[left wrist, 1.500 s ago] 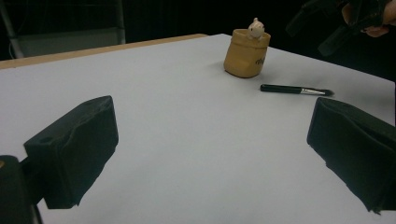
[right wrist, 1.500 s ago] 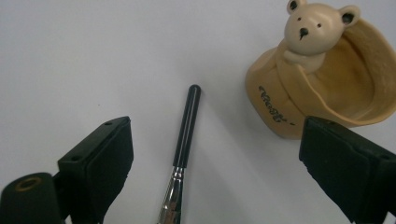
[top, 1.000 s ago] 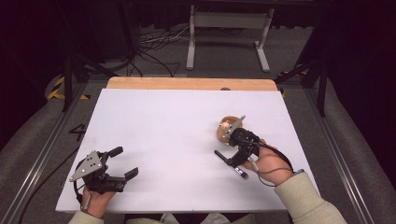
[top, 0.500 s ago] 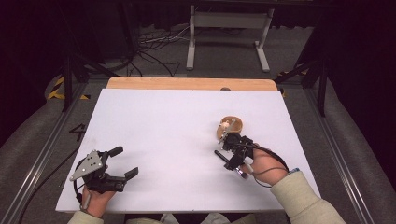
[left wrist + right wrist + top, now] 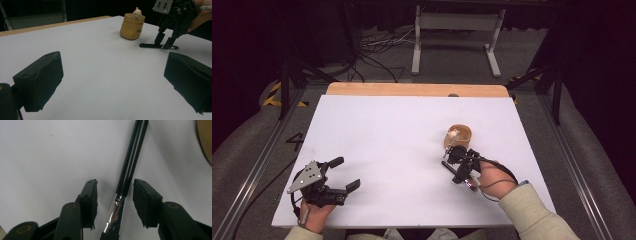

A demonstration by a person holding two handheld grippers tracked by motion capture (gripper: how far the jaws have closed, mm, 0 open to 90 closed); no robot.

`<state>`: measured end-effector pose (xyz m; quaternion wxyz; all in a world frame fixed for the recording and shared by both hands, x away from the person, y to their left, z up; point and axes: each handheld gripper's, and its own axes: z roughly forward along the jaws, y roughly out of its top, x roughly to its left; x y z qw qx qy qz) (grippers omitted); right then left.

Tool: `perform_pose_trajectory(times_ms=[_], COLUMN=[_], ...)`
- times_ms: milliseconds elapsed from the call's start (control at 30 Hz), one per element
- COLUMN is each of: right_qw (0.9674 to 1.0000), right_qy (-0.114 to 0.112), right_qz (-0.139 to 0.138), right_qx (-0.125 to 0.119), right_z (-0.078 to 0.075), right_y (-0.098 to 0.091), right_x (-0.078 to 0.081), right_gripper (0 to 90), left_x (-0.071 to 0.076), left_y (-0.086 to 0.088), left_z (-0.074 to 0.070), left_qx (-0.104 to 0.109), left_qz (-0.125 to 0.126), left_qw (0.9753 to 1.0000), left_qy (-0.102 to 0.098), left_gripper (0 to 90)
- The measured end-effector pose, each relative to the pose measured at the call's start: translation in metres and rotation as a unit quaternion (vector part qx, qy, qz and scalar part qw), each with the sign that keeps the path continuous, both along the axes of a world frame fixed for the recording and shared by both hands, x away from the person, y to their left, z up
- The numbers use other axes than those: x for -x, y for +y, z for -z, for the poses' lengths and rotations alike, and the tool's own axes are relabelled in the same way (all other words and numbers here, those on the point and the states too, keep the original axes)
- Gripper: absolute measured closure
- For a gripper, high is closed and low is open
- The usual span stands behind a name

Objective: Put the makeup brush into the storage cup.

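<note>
Worktop (image 5: 377,145): white sheet over a wooden board, flat and bare across most of its face; your forearms come in at its near edge.

Left gripper (image 5: 343,173): rests at the near left corner, jaws wide apart with nothing between them.

Right gripper (image 5: 454,160): lowered at the right of the worktop, just in front of the cup. Its jaws have just been closing and now straddle the brush, one on each side, with a gap showing at both pads (image 5: 140,195); no clamp yet.

Cup (image 5: 458,137): small tan holder, upright, with a pale figure-topped item standing in it. Likely light and easy to tip, so keep your jaws off its wall.

Brush (image 5: 130,167): slim black handle with a bright metal ferrule (image 5: 113,213), lying flat on the worktop beside the cup. Judge it light, stiff and glossy, apt to roll or slide under uneven pressure. Take hold across the handle just above the ferrule, where your jaws now sit, squarely and low, so that both pads meet it together. Bristle end is not visible; avoid gripping there.
</note>
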<state>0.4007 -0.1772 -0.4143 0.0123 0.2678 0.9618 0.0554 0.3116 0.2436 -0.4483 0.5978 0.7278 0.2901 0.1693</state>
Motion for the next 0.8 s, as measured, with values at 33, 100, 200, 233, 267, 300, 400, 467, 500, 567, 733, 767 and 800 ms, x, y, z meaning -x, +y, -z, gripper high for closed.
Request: perform_pose_trajectory(times_ms=[33, 100, 200, 233, 267, 300, 400, 467, 500, 567, 733, 767, 800], right_qw=[1.0000, 1.0000, 0.9999, 0.9999, 0.9999, 0.9999, 0.9998, 0.9998, 0.9998, 0.9997, 0.9993, 0.9993, 0.9992], right_qy=[0.000, 0.002, 0.005, 0.006, 0.007, 0.008, 0.007, 0.006, 0.005, 0.004, 0.003, 0.004, 0.004], right_qz=[0.000, -0.005, -0.008, -0.009, -0.009, -0.010, -0.011, -0.013, -0.013, -0.016, -0.022, -0.023, -0.025], right_qx=[0.000, 0.002, 0.007, 0.009, 0.011, 0.012, 0.014, 0.015, 0.017, 0.020, 0.029, 0.030, 0.032], right_z=[0.0000, 0.0014, 0.0026, 0.0032, 0.0036, 0.0041, 0.0042, 0.0044, 0.0045, 0.0046, 0.0045, 0.0044, 0.0043], right_y=[0.0000, 0.0008, 0.0020, 0.0025, 0.0029, 0.0032, 0.0032, 0.0030, 0.0029, 0.0037, 0.0061, 0.0063, 0.0066], right_x=[0.0000, 0.0002, 0.0003, 0.0002, 0.0002, 0.0002, -0.0001, -0.0002, -0.0002, 0.0000, 0.0003, 0.0003, 0.0004], right_gripper=[57.5, 61.3, 65.9, 67.0, 68.5, 69.7, 74.2, 76.4, 77.5, 78.0, 78.9, 79.0, 79.0], left_x=[0.0000, -0.0001, -0.0007, -0.0008, -0.0007, -0.0005, -0.0006, -0.0008, -0.0006, -0.0009, -0.0015, -0.0018, -0.0019], left_y=[0.0000, 0.0010, 0.0029, 0.0029, 0.0025, 0.0020, 0.0015, 0.0016, 0.0015, 0.0019, 0.0010, 0.0008, 0.0004], left_z=[0.0000, -0.0007, -0.0010, -0.0009, -0.0008, -0.0007, -0.0006, -0.0006, -0.0005, -0.0009, -0.0008, -0.0011, -0.0012], left_qx=[0.000, 0.002, 0.003, 0.002, 0.003, 0.005, 0.005, 0.004, 0.005, 0.003, 0.001, 0.001, 0.002], left_qz=[0.000, -0.002, 0.000, 0.000, -0.002, -0.002, 0.000, 0.001, 0.000, 0.002, 0.006, 0.009, 0.010], left_qw=[1.0000, 1.0000, 1.0000, 1.0000, 1.0000, 1.0000, 1.0000, 1.0000, 1.0000, 1.0000, 1.0000, 0.9999, 0.9999], left_qy=[0.000, -0.002, 0.000, 0.001, -0.001, 0.001, 0.001, 0.001, 0.002, 0.001, 0.004, 0.006, 0.008], left_gripper=[3.1, 3.2, 3.3, 3.3, 3.3, 3.3, 3.3, 3.4, 3.4, 3.6, 4.2, 4.3, 4.4])
